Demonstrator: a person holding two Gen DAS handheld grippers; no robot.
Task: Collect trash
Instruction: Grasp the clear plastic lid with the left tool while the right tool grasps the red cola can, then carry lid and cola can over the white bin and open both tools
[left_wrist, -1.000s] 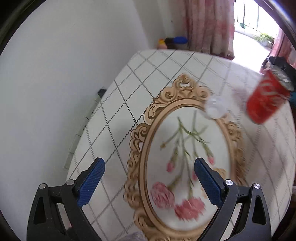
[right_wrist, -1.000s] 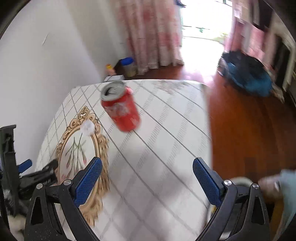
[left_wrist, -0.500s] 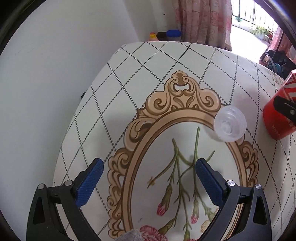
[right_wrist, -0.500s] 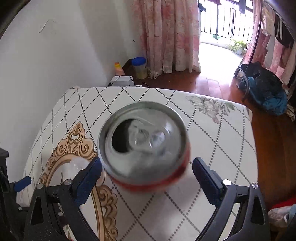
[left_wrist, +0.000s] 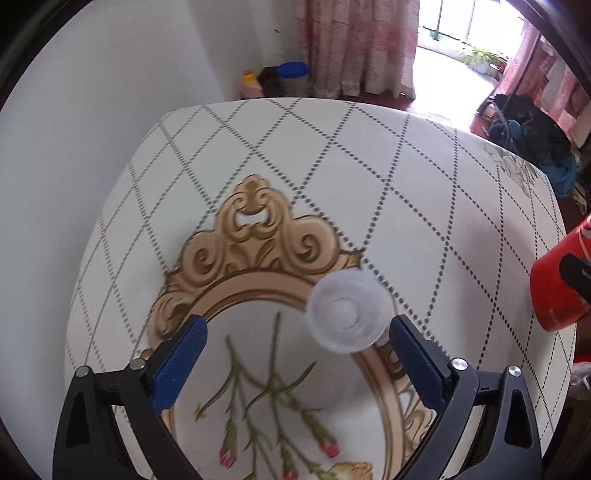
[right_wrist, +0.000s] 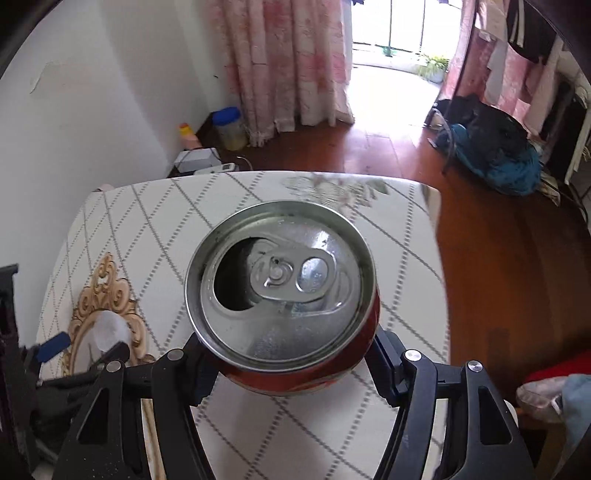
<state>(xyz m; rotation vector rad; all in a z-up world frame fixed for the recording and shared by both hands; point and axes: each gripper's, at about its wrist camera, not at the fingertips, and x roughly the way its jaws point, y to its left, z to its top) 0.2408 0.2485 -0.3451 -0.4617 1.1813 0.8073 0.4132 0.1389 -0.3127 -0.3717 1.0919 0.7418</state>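
Note:
A red soda can (right_wrist: 288, 299), opened at the top, stands upright between the jaws of my right gripper (right_wrist: 291, 363), which is shut on its body; it also shows at the right edge of the left wrist view (left_wrist: 557, 291). A small clear plastic cup (left_wrist: 349, 312) stands on the patterned tablecloth (left_wrist: 332, 155). My left gripper (left_wrist: 297, 350) is open, with the cup just inside its right finger (left_wrist: 415, 363), not touching. The cup also shows blurred in the right wrist view (right_wrist: 105, 328).
The table (right_wrist: 406, 258) carries a gold ornate frame print (left_wrist: 255, 229) with flowers. A white wall lies to the left. On the wood floor beyond stand jars (right_wrist: 229, 127) and a white box (right_wrist: 195, 158); a dark bag pile (right_wrist: 491, 147) lies at the right.
My right gripper has closed on the can. My left gripper has moved forward and right, so the cup now sits between its open fingers.

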